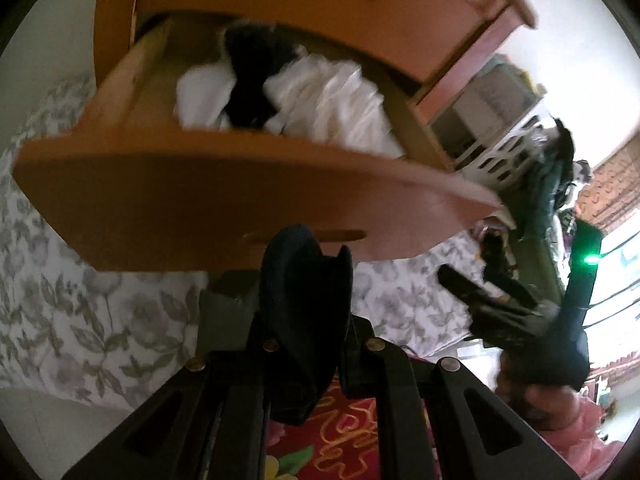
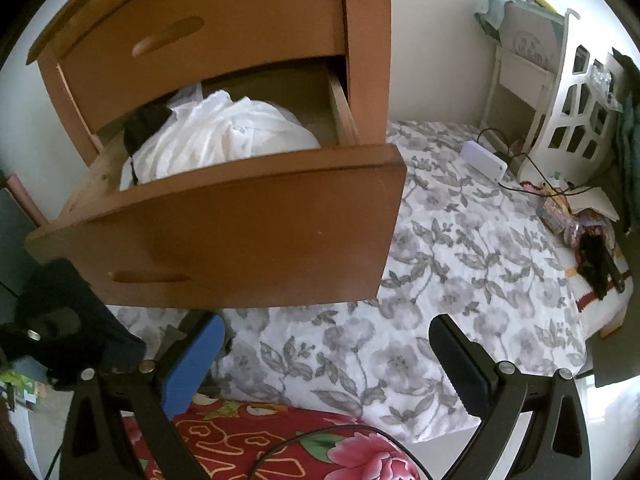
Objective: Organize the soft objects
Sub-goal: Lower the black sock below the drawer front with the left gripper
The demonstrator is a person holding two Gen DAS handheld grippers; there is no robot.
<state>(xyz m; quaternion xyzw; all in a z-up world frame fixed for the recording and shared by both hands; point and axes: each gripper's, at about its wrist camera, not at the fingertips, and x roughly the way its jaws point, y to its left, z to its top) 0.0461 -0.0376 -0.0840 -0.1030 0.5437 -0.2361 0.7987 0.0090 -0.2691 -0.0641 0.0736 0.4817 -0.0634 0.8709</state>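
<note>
My left gripper [image 1: 308, 276] pinches a dark cloth [image 1: 296, 320] just below the open drawer [image 1: 256, 208] (up and ahead); my right gripper [image 2: 324, 356] gapes empty.

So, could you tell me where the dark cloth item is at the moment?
In the left wrist view, the dark cloth item is pinched in the left gripper, just in front of the open drawer.

You have an open wooden drawer [image 2: 240, 216] holding white cloth [image 2: 224, 136] with a black garment [image 2: 144, 124] against it, above a floor covered by a grey floral sheet [image 2: 460, 264] on which a white box [image 2: 484, 160], cables and a red flowered blanket [image 2: 280, 440] lie.
</note>
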